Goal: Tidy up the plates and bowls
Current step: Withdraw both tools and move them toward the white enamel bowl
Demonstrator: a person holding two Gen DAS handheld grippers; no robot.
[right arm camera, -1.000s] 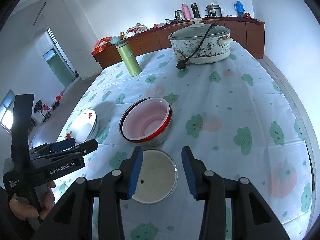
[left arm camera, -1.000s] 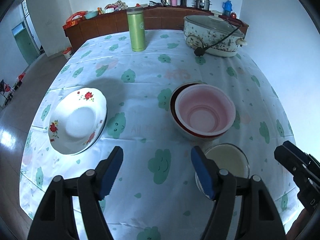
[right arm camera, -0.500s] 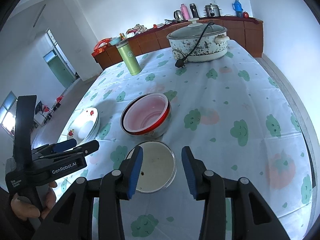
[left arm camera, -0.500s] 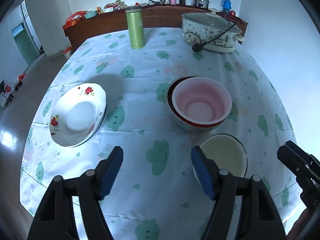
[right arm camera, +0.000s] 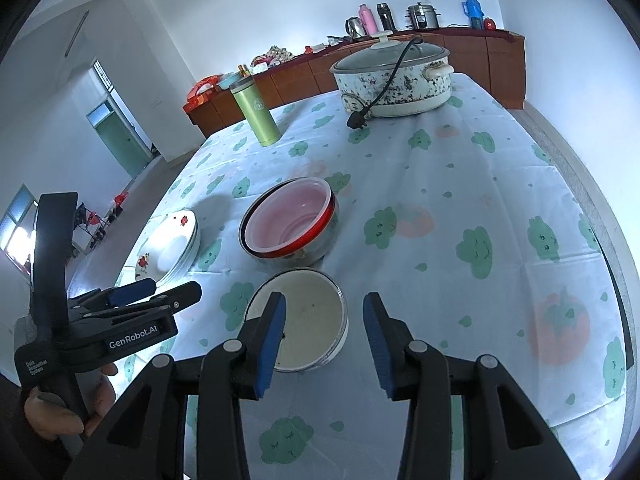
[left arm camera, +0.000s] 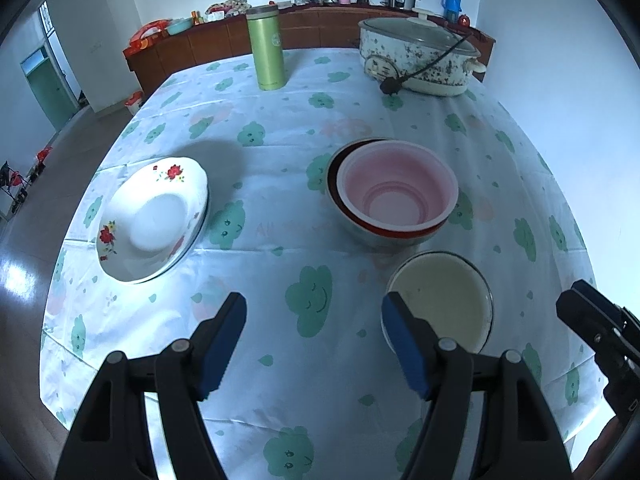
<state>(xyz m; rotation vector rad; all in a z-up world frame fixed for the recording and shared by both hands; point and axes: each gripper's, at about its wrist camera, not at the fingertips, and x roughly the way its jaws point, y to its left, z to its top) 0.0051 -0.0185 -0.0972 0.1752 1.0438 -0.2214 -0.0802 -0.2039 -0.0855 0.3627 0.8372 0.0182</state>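
Cloud-print tablecloth point(left arm camera: 320, 112) under nested bowls point(left arm camera: 394, 194) (pink inside), both tongs point(left arm camera: 314, 332) point(right arm camera: 324, 330) spread, empty.

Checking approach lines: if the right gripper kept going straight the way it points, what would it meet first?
Probably the cream enamel bowl, just ahead of the open right gripper and slightly toward its left finger; depth is uncertain.

Home dining room: clothed table point(left arm camera: 360, 112), sideboard point(left arm camera: 320, 28) with kettles.

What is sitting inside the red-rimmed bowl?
A pink bowl is nested inside the red-rimmed bowl, and it looks empty. It covers the outer bowl's floor, so anything lying beneath it cannot be seen.
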